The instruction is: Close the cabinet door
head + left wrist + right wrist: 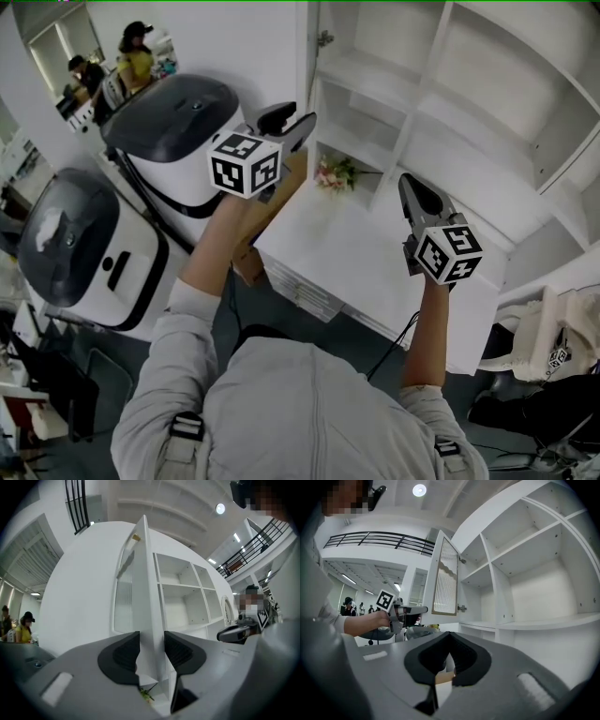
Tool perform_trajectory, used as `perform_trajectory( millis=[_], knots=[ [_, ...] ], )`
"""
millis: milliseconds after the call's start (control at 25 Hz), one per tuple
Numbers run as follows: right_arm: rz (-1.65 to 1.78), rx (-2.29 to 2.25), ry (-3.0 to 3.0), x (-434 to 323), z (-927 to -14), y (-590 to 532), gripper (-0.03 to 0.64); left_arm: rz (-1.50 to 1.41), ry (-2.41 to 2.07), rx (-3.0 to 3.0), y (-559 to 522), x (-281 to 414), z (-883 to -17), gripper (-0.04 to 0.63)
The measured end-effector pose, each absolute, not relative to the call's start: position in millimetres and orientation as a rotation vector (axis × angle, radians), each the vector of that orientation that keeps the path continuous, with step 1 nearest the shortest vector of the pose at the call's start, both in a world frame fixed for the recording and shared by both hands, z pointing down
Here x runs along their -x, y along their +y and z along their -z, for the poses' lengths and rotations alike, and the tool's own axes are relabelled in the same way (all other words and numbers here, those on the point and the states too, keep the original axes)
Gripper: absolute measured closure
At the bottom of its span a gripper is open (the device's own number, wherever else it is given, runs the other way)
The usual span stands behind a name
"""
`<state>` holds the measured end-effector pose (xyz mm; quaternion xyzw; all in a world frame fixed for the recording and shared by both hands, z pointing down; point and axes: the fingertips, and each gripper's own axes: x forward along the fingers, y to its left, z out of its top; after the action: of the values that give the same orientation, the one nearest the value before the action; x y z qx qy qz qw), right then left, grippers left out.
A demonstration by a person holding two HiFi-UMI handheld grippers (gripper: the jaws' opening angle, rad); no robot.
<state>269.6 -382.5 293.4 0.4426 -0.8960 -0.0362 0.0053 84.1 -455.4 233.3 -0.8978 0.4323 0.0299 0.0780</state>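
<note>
My left tool (151,651) stands fairly wide, its dark matte pads (123,654) apart. The free edge of the cabinet door (143,588) rises between them. The gap looks about as wide as that edge, and I see no pad pressing on it. In the head view this tool (298,122) points level at the door's edge, with the marker cube (246,164) nearest my arm.

My right tool (449,645) is narrow. Its pad tips meet at the front, leaving only a thin wedge of gap behind them, and nothing is held. It hangs above the white bench (356,253), facing the shelves.

The door stands open, swung well out from the cabinet (511,573) on its left side. It is a flat white frame around a tall panel of ribbed, frosted glass (446,576), with a small metal hinge (462,607) on the cabinet side. The cabinet is smooth matte white, squared off into open box compartments by thin shelves and uprights.

A little bunch of flowers (335,173) lies on the bench at the foot of the open door. To the left stand two rounded white machines with glossy grey lids (173,117).
</note>
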Motion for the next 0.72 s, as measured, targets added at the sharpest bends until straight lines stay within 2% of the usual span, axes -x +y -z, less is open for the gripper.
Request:
perform_trajectory(
  millis=[400,560,720],
  knots=[
    [0.106,-1.515,-2.734,-326,-298,-390,0.615,-0.141,1.182,2.730,-476,-176,-232,0.400],
    [0.101,-1.573,-2.698,-357,-300,-394,0.615,-0.113,1.183,2.733,-496,-215,-232,0.424],
    [0.087,-1.626,-2.669,-384,-301,-399,0.615,-0.118,1.214,2.703,-514,-237,-230,0.420]
  ],
)
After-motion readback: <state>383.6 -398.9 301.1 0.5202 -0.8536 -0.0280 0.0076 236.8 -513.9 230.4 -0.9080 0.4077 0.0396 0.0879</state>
